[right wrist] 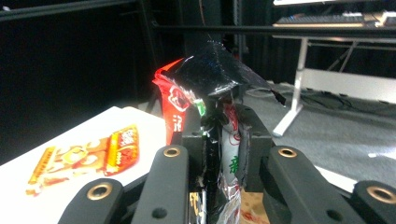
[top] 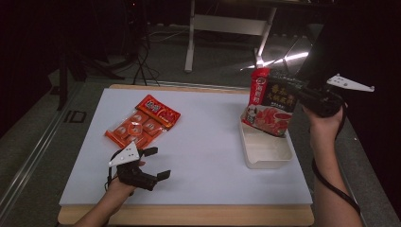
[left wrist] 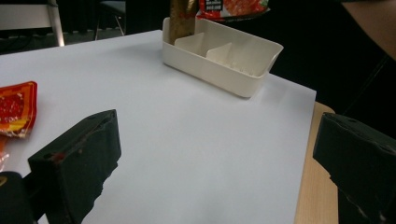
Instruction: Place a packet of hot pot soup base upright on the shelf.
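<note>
Nearest the person, the left tool [top: 156, 163] is seen low over the white sheet covering the wooden desk [top: 189, 215], its two black jaws spread wide with nothing between them and only bare white surface ahead in the left gripper view. Just beyond it, a flat red and orange plastic multipack of small sachets [top: 142, 125] lies on the sheet, not yet picked up; its printing is too small to be read. Farther off, at the right side of the desk, an open cream-white plastic bin with inner dividers [top: 265, 151] is seen, its compartments looking empty. Above the far end of that bin, a glossy black and red food pouch [top: 272, 106] is held by its upper edge in the right tool [right wrist: 219, 140], whose jaws are pinched tight on the crumpled film; the pouch hangs tilted, its lower corner at or just inside the bin's rim. The work is judged to be early: one pouch is about to be placed, the multipack remains. Large Chinese characters and a picture of red food are printed on the pouch, but no brand can be made out.
</note>
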`<state>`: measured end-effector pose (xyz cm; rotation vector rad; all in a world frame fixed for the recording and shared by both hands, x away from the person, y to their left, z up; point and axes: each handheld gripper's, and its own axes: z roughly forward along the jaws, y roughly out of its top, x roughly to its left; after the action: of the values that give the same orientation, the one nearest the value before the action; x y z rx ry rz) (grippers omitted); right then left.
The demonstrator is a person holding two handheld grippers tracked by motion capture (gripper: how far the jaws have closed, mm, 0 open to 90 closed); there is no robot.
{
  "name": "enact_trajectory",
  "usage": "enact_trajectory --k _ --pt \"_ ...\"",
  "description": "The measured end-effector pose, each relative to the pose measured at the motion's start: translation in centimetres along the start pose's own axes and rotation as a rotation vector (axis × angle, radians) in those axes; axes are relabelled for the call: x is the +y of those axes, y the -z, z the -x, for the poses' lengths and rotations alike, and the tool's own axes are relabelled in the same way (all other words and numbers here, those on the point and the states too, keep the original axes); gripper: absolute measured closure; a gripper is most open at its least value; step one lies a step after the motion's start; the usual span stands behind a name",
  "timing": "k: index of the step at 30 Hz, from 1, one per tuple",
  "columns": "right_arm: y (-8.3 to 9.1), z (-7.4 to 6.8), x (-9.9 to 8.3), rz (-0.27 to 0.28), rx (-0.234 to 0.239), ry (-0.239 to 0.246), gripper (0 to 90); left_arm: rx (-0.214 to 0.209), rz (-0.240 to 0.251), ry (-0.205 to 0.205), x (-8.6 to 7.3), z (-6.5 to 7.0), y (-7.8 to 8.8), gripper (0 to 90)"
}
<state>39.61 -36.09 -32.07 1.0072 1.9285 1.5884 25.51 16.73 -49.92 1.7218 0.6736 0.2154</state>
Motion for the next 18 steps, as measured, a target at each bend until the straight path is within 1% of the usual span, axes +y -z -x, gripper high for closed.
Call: enact_trajectory --k 1,3,7,9,10,13,15,16,18 --pt "-0.1 0.3 -0.2 -0.001 -0.003 -0.007 76.4 0.001 -0.002 -0.001 -0.1 0.0 0.0 1.5" --pt "-0.4 0.8 -0.7 -0.01 -0.014 -0.014 76.4 -0.001 0.007 0.011 -0.2 -0.1 0.1 1.5" --pt "-1.2 1.7 -1.5 -0.021 -0.019 -0.033 76.3 0.006 0.008 0.01 -0.3 -0.2 0.1 1.5" --pt "-1.4 1.9 -1.7 -0.024 -0.022 -0.031 76.3 0.006 0.008 0.01 -0.3 -0.2 0.1 1.5" --pt "-1.9 2.2 -2.0 -0.032 -0.019 -0.028 76.2 0.005 0.009 0.019 -0.5 -0.3 0.0 1.5" --pt "-2.7 2.6 -2.4 -0.047 -0.015 -0.02 76.2 0.001 0.013 0.024 -0.5 -0.4 -0.1 1.5" --pt "-2.8 2.7 -2.6 -0.05 -0.013 -0.021 76.2 0.001 0.013 0.024 -0.5 -0.4 -0.1 1.5" --pt "-3.3 3.1 -3.0 -0.057 -0.017 -0.026 76.1 0.001 0.015 0.027 -0.6 -0.4 0.0 1.5" --pt "-3.6 3.3 -3.3 -0.062 -0.022 -0.026 76.0 0.004 0.015 0.03 -0.7 -0.5 0.0 1.5"
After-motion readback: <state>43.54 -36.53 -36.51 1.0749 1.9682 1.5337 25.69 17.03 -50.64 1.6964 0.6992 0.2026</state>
